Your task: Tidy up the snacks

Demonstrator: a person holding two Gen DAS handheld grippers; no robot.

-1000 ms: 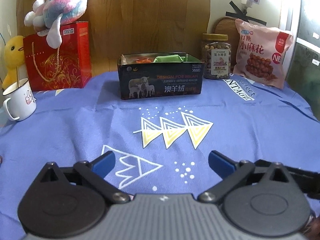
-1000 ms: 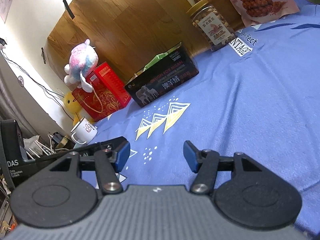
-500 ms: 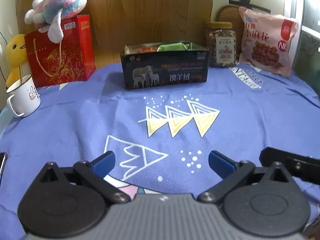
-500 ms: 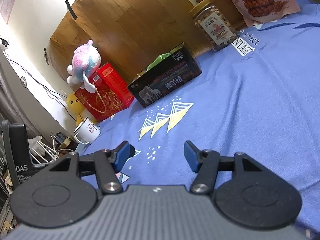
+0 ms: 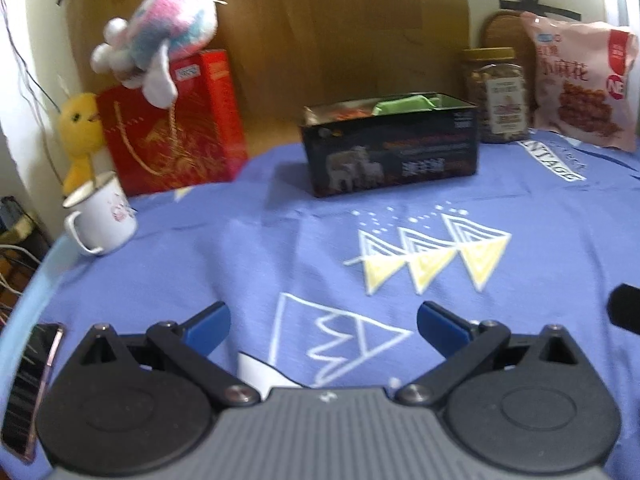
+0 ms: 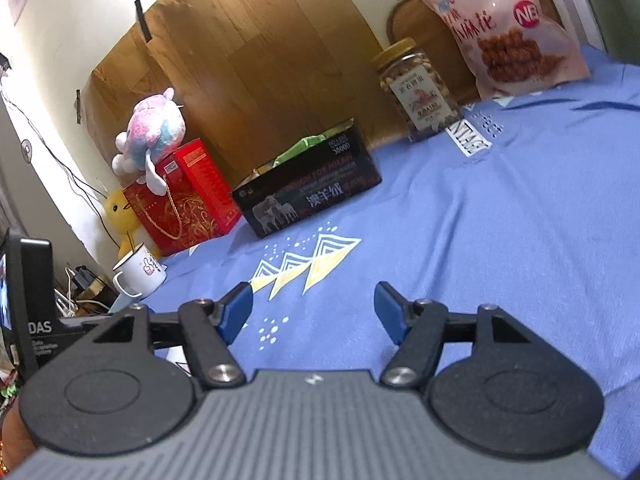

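Note:
A black open box [image 5: 394, 156] stands at the far middle of the blue cloth, with orange and green snack packs showing inside; it also shows in the right wrist view [image 6: 308, 192]. A clear nut jar with a gold lid [image 5: 498, 96] [image 6: 418, 88] stands to its right. A pink snack bag [image 5: 582, 80] [image 6: 512, 28] leans behind the jar on the right. My left gripper [image 5: 322, 326] is open and empty, low over the near cloth. My right gripper [image 6: 314, 312] is open and empty, also well short of the box.
A red gift bag [image 5: 172, 124] with a pink plush toy [image 5: 160, 44] on top stands at the far left, beside a yellow plush duck [image 5: 80, 132] and a white mug [image 5: 102, 216]. A phone [image 5: 28, 384] lies at the near left table edge.
Both grippers have pulled back and lifted slightly; the left view has swung left, bringing the mug, the table edge and the phone into sight. Both stay open.

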